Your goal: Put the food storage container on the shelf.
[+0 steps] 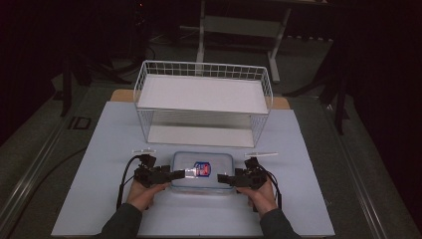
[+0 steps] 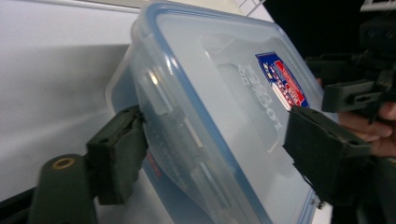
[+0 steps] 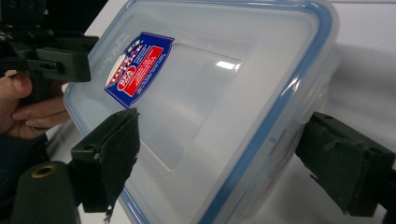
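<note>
- A clear plastic container with a blue-rimmed snap lid and a red-and-blue label was seen lying flat on the table, near the middle of its front edge, just in front of a white wire shelf rack that stood toward the back edge.
- The left tool was placed at the container's left short end; in the left gripper view its jaws were spread wide, one pad just beside the side wall under the latch flap, the other pad hanging over the lid and apart from it.
- The right tool was placed at the right short end; in the right gripper view one pad was seen over the lid and the other pad off the outer edge, with a gap left to the rim.
- Neither tool was judged to have hold of anything: both were open around an end of the container, with no pad pressed on it.
- The step in hand was judged to be the lining-up of both tools for a two-sided grasp of the container.
- The next move was judged to call for both tools to be brought fully over the ends and closed evenly, so that the container could be raised level, perhaps toward the rack.
</note>
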A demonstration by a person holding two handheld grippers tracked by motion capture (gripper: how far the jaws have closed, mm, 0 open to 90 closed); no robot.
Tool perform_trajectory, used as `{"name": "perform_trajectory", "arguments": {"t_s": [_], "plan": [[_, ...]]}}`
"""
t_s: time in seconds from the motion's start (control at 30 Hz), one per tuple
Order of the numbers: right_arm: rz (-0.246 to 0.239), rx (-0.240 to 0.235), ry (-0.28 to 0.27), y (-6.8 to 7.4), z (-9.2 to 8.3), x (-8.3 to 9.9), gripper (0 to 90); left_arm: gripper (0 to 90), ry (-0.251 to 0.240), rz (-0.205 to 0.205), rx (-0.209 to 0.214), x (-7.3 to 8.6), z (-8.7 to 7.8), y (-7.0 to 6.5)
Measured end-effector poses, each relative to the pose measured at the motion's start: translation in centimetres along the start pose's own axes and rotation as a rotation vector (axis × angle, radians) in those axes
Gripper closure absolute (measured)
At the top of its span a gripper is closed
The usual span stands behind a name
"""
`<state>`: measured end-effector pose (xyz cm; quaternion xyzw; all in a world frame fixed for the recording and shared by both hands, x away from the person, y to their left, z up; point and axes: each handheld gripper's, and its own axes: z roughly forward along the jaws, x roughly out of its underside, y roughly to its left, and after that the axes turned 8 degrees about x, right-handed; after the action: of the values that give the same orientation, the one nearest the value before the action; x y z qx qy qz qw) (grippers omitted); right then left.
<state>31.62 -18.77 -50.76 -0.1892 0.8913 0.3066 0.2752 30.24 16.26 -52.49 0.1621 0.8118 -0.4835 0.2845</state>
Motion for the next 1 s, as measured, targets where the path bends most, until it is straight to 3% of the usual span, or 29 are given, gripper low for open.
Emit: {"name": "perform_trajectory", "arguments": {"t_s": [0.27,0.37,0.5,0.7,1.0], "plan": [[0.02,-0.043,-0.022,-0.5,-1.4,0.4,33.4,35.1,-0.022,0.023,-0.008,0.5,-1.0,-1.0],[0.037,-0.07,-0.037,-0.7,-2.1,0.7,40.4,40.3,-0.019,0.009,0.007,0.7,-1.7,-1.3],[0.024,-0.081,-0.042,-0.6,-2.4,0.8,43.0,44.1,-0.013,0.005,0.019,0.9,-2.2,-1.5],[0.047,-0.118,-0.045,-0.9,-2.6,1.0,47.0,47.9,-0.012,0.006,0.036,1.3,-2.7,-1.6],[0.053,-0.171,-0.041,-1.4,-3.0,1.2,51.8,48.0,-0.02,0.024,0.019,1.8,-2.9,-2.3]]}}
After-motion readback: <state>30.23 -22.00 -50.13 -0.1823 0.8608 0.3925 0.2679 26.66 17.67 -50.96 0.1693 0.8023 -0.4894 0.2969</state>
